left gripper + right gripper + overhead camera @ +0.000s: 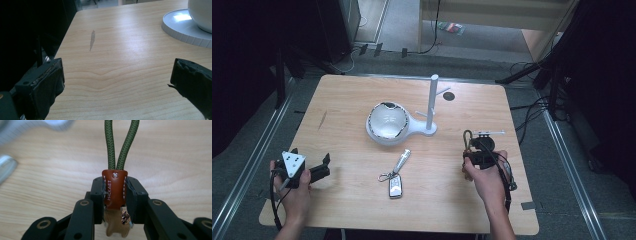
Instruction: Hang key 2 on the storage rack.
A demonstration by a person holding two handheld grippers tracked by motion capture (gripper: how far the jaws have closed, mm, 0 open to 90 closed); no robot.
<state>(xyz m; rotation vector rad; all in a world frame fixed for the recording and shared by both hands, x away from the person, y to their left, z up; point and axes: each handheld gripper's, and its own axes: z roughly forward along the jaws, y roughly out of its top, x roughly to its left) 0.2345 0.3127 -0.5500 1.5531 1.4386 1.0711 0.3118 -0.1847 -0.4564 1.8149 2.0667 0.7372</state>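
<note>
My right gripper (470, 150) is at the table's right side, shut on a brown leather tab (114, 187) that carries a loop of green braided cord (109, 145). The loop (468, 136) points away from the person, low over the wood. My left gripper (310, 155) rests near the front left corner. In the left gripper view its jaws (117, 80) stand wide apart with bare wood between them. A silver key fob (395, 186) with a ring and a slim silver piece (402, 161) lies front of centre, between the two hands.
A white stand sits mid-table: a bowl (387, 120) on a round base (182, 25), joined to an upright post with pegs (432, 102). A dark round spot (448, 96) lies behind the post. A grey smudge (92, 40) marks the wood at left. Black stands and cables surround the table.
</note>
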